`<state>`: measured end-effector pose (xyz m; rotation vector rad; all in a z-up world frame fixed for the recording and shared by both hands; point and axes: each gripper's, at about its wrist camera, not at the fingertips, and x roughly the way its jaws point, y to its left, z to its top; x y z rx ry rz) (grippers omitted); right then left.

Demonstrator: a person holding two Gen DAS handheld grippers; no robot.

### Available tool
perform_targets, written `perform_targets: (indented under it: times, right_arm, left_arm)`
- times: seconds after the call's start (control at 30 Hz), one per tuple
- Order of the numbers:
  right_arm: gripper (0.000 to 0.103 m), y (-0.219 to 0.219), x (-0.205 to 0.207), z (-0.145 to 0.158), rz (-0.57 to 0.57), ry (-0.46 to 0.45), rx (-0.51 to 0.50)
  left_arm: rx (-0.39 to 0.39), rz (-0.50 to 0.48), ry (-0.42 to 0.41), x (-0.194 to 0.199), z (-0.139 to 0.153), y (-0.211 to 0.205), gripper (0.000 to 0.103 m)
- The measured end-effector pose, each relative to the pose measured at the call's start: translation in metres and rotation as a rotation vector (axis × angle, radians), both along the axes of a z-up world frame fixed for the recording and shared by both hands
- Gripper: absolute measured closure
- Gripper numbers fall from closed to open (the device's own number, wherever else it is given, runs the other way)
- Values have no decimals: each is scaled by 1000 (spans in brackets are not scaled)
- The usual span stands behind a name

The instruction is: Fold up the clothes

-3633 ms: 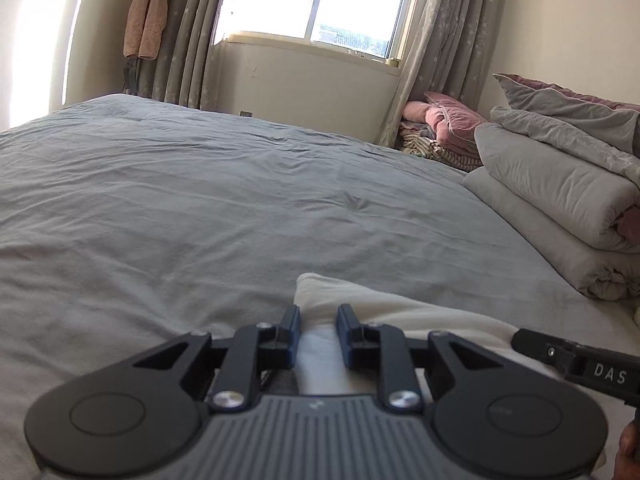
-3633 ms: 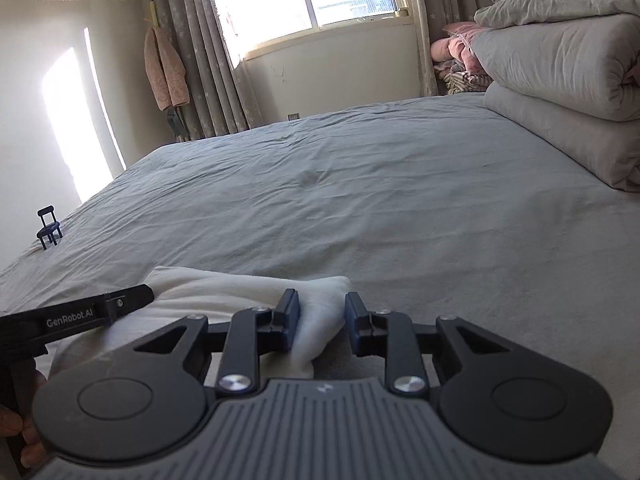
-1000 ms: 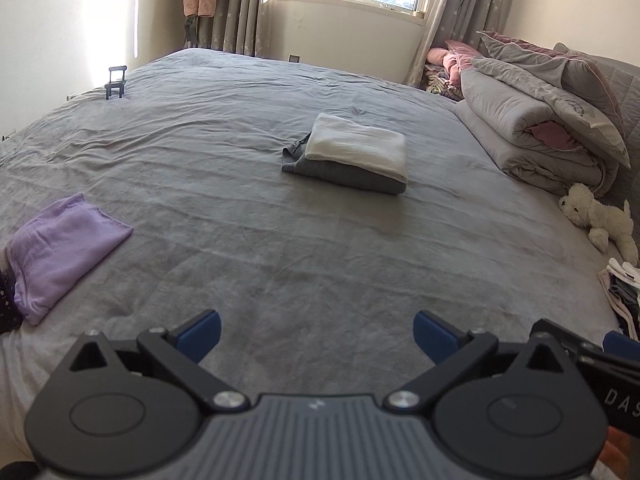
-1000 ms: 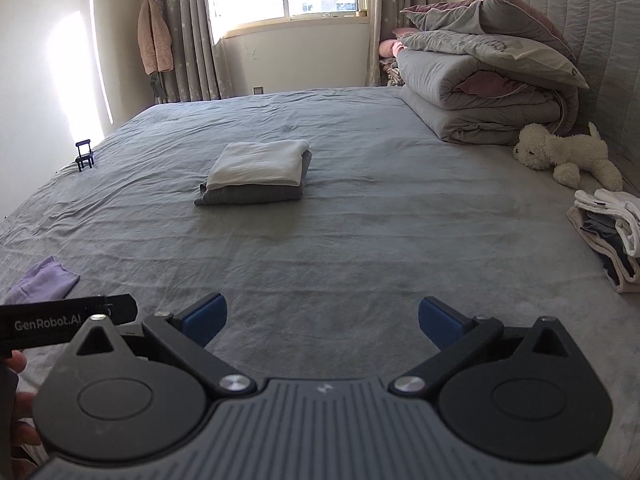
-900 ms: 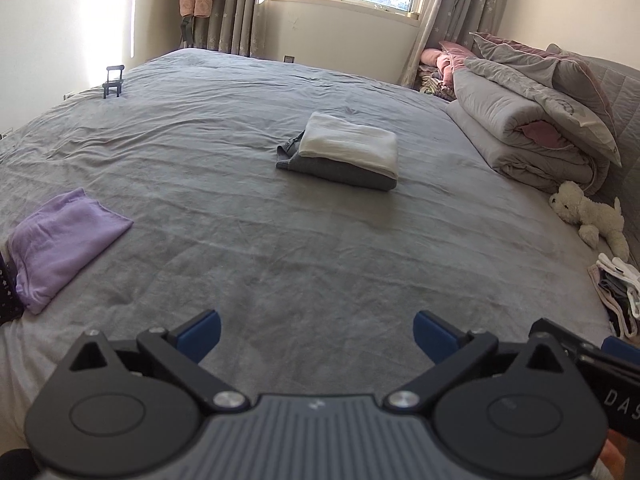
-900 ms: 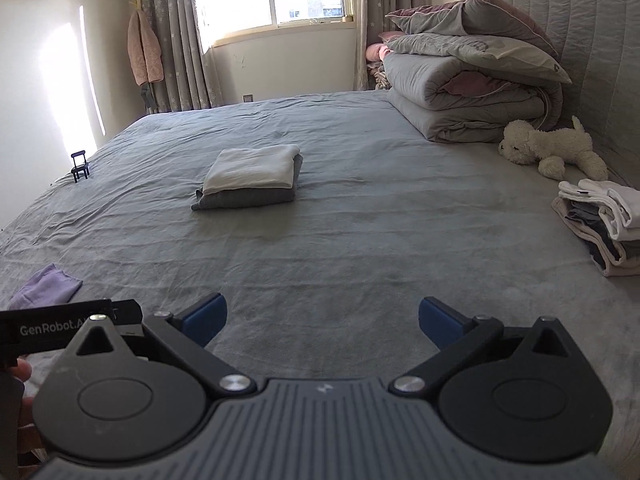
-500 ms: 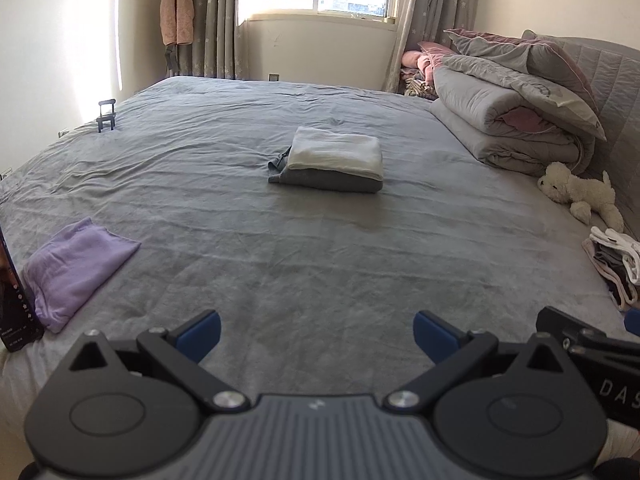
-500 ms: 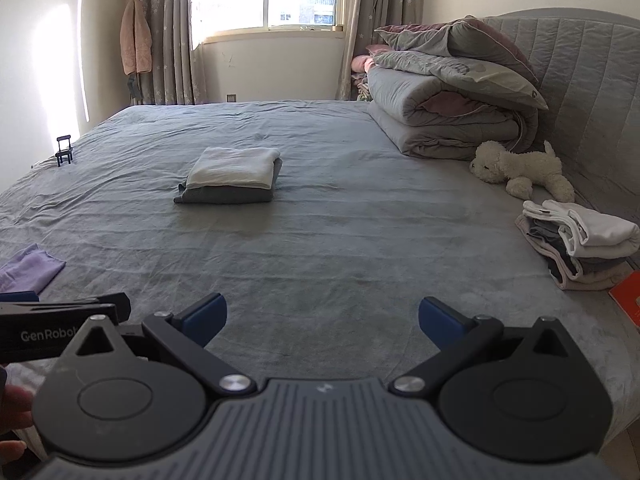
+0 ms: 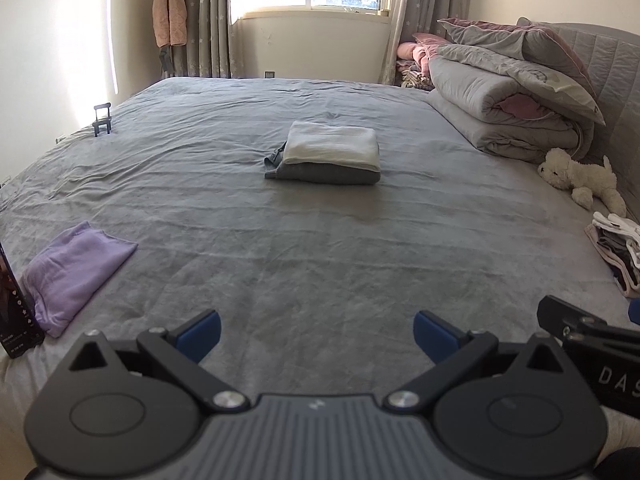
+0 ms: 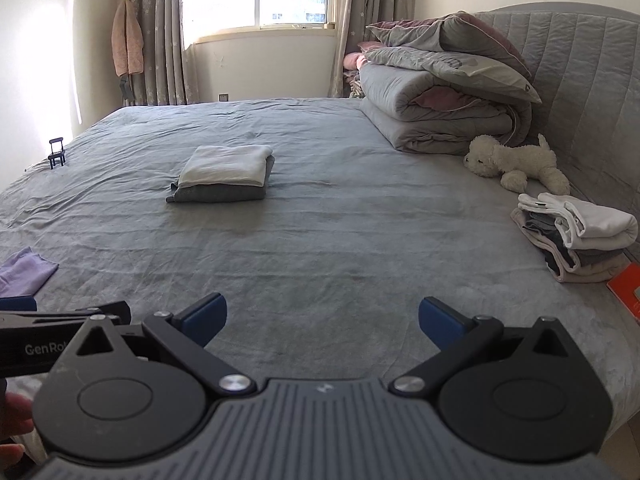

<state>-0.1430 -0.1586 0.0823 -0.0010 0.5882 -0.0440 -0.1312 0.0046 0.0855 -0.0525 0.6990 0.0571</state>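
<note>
While both the left hand-held gripper (image 9: 316, 330) and the right hand-held gripper (image 10: 322, 316) hover with jaws spread wide and empty over the near edge of the bed (image 9: 320, 248), the folded white-on-grey stack (image 9: 326, 156) lies well ahead, mid-bed.
</note>
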Motion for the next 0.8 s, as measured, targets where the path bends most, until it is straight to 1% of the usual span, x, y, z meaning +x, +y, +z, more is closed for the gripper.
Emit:
perform_targets:
  times: [0.43, 0.8]
  right_arm:
    - [0, -2, -1, -1, -1, 9, 8]
    - [0, -3, -3, 0, -1, 6, 9]
  left_arm:
    - [-13, 0, 7, -4, -2, 2, 0]
    - [-5, -8, 15, -6, -5, -1, 0]
